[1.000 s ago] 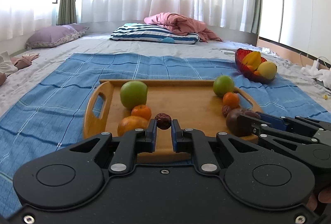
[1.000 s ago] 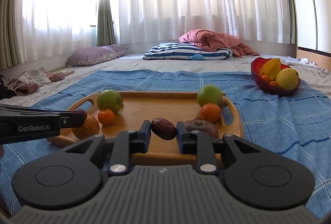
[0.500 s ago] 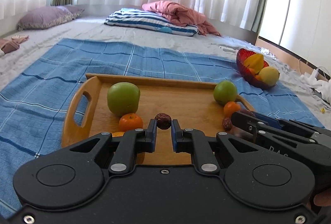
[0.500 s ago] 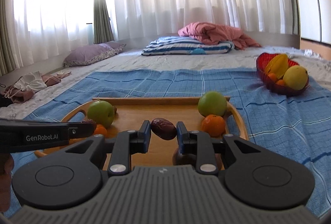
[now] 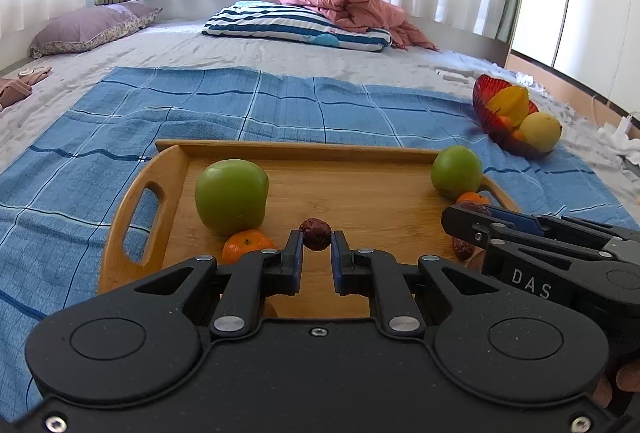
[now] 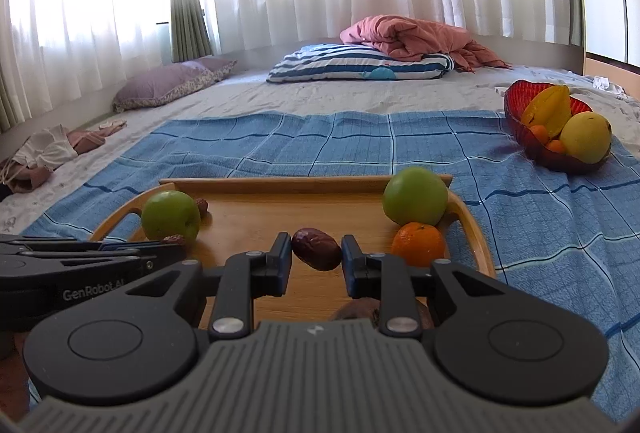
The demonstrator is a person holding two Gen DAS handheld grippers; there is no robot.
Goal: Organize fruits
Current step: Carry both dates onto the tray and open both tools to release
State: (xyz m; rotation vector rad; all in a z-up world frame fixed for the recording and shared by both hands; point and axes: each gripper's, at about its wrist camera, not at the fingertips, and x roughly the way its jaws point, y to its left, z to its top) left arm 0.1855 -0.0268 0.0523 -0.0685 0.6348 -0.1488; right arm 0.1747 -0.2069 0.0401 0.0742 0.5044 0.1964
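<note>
- The left gripper (image 5: 316, 253) was clenched on a small wrinkled red date (image 5: 315, 234), pinched at the very tips of its blue-padded fingers (image 5: 295, 261) and held above the wooden tray (image 5: 304, 148).
- The right gripper (image 6: 316, 261) likewise gripped a larger, smoother date (image 6: 317, 249) between its pads, also over the tray.
- Judged from this, the step in hand was the carrying of both dates; where they belonged could not be told from the task alone, though the red fruit bowl (image 6: 516, 101), well apart on the blue checked blanket (image 6: 280, 141) to the right, was a likely place.
- The next move called for steady carrying, since each date sat only at the fingertips and could slip out if the squeeze eased.
- On the tray lay two green apples (image 5: 231, 195) (image 5: 456, 172), one toward each handle, each with a tangerine (image 5: 246, 244) (image 6: 418, 244) touching or just beside it.
- The bowl held a star fruit (image 6: 550, 111), a yellow pear-like fruit (image 6: 586, 137) and small orange fruits, partly hidden behind the others.
- In the right wrist view a dark rounded thing showed below the right gripper's fingers, mostly covered by the gripper body; what it was could not be made out.
- More dates peeped out behind the left apple and behind the other gripper's arm, each cut off.
- The near edge of the tray was hidden under both grippers.
</note>
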